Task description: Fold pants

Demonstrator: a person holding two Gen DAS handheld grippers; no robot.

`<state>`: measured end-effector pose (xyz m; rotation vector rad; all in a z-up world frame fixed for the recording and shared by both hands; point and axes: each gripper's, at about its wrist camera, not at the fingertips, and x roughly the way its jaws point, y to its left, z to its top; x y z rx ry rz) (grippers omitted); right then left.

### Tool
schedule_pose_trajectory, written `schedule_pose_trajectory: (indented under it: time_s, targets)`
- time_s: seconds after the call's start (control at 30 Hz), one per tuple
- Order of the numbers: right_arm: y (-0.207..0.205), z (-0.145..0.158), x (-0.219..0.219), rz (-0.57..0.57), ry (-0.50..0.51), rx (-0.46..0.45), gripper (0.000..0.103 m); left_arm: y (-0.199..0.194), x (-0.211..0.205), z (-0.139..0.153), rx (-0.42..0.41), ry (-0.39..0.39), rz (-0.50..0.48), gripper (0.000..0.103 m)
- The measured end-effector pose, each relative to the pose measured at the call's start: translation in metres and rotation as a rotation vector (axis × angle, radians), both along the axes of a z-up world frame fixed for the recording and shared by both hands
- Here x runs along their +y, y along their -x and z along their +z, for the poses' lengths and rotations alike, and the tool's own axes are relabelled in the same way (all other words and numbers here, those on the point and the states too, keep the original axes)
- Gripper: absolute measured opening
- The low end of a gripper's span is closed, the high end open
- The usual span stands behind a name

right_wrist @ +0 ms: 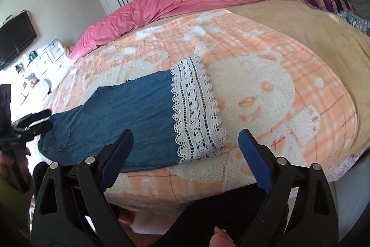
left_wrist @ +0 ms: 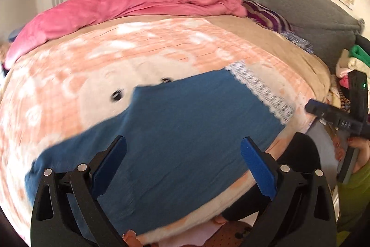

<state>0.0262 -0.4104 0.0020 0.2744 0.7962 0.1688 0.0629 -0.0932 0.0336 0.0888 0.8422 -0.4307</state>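
On bed point(right_wrist: 300, 22): one pants point(right_wrist: 129, 115); apparently folded

We hold both tools tilted downward, apart from each other. Our left tool point(left_wrist: 183, 147) has its jaws spread wide with nothing pinched between the blue pads point(left_wrist: 257, 168). Our right tool point(right_wrist: 186, 142) also stands wide open and empty, its fingers point(right_wrist: 118, 152) clear of any contact.

Motion blurred the left-wrist view, smearing the pants point(left_wrist: 161, 126) and the bed blanket point(left_wrist: 69, 75). The left tool point(right_wrist: 34, 122) was cut off by the right-wrist view's edge, its state unreadable there.
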Motion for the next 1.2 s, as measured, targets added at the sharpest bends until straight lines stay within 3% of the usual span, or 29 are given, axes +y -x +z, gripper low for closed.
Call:
schedule_pose_trajectory:
  time_s: [0.2, 0.33, 0.63, 0.7, 0.83, 0.93, 1.2]
  targets:
    - [-0.007, -0.017, -0.004, -0.016, -0.048, 0.032, 0.086, -0.048, -0.060, -0.002, 0.049, -0.004, -0.100, 0.099]
    - [-0.014, -0.025, -0.006, -0.024, -0.085, 0.037, 0.086, -0.077, -0.101, -0.010, 0.043, -0.068, -0.154, 0.099]
    - [-0.031, -0.036, -0.012, -0.031, -0.125, 0.043, 0.086, -0.143, -0.156, -0.038, 0.132, -0.073, -0.264, 0.099]
    - [-0.036, -0.041, -0.012, -0.020, -0.121, 0.053, 0.081, -0.156, -0.167, -0.043, 0.141, -0.086, -0.288, 0.098]
    - [-0.044, -0.055, -0.014, -0.007, -0.146, 0.091, 0.060, -0.174, -0.183, -0.050, 0.162, -0.051, -0.331, 0.098]
    - [-0.042, -0.056, -0.012, 0.001, -0.137, 0.069, 0.047, -0.186, -0.195, -0.057, 0.193, -0.048, -0.351, 0.098]
    - [-0.043, -0.060, -0.016, -0.001, -0.172, 0.041, 0.045, -0.210, -0.205, -0.080, 0.266, -0.026, -0.385, 0.090]
